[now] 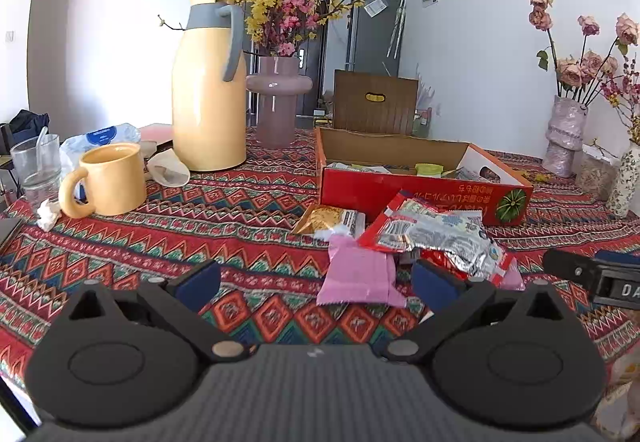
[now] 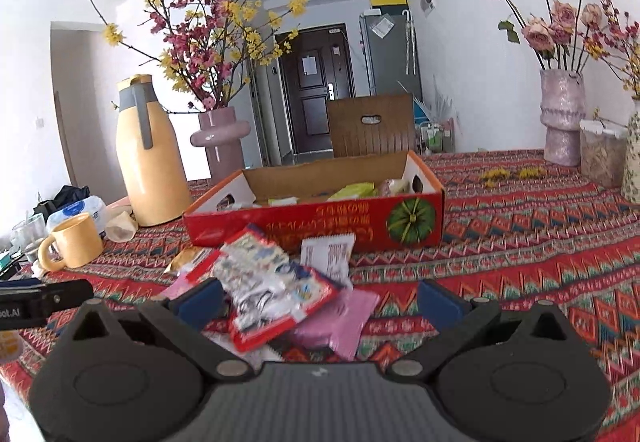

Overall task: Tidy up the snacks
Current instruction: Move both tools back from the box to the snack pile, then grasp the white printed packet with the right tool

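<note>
Patterned red table [image 1: 248, 209], dining room, item count: one red cardboard box [image 2: 320, 217] already holding several packets (contents only partly visible over the rim), and just in front of it an unsorted heap still on the cloth, comprising a red-and-silver packet [image 2: 276, 290], a pink packet [image 1: 356, 274], a gold-wrapped snack [image 1: 324, 217] and a white packet [image 2: 328, 254]. Left tongs [image 1: 316, 282] and right tongs [image 2: 320, 298] both stand wide and carry nothing, each poised low over the heap. Status, by estimate: partly done, with at least four packets left to box.
</note>
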`<state>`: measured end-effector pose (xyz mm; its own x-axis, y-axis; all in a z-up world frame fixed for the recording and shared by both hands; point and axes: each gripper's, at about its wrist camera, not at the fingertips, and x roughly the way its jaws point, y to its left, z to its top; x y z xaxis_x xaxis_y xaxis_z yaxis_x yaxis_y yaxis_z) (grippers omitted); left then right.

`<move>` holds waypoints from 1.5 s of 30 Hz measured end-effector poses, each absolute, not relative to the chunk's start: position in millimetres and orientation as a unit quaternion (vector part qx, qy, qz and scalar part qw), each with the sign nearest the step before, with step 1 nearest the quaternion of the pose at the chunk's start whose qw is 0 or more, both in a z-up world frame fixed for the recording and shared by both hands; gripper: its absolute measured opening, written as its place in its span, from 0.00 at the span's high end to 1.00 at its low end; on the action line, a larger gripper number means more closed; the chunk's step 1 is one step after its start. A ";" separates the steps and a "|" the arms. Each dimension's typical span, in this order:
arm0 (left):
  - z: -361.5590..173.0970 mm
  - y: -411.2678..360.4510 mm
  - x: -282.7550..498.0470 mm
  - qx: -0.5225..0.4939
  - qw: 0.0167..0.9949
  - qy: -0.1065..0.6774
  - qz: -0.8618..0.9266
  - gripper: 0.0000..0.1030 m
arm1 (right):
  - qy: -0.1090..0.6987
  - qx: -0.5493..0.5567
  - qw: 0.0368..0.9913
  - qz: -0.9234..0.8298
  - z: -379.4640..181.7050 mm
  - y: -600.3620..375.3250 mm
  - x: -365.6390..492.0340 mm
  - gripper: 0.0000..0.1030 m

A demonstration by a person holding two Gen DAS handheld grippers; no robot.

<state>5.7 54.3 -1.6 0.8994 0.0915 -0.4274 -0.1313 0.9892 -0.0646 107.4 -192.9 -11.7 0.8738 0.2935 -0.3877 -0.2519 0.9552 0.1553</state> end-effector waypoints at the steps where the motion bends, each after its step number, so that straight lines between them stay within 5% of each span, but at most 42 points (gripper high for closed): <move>1: -1.9 56.7 2.3 -0.048 0.973 0.216 0.057 0.00 | 0.211 0.049 0.966 0.140 -13.4 -191.3 103.5 0.00; 28: -37.9 71.5 -8.7 -0.056 0.957 0.282 0.036 0.00 | 0.330 -0.017 0.928 0.170 -52.9 -126.9 91.3 0.00; 38: -38.4 70.3 -8.4 -0.056 0.956 0.285 0.035 0.00 | 0.318 -0.043 0.933 0.162 -62.4 -119.0 89.8 0.00; 40: -38.4 70.9 -7.9 -0.057 0.956 0.286 0.036 0.00 | 0.316 -0.040 0.934 0.161 -61.7 -120.9 90.0 0.03; 45: -38.5 70.5 -8.2 -0.058 0.956 0.287 0.036 0.00 | 0.304 -0.034 0.939 0.158 -57.9 -127.6 86.2 0.38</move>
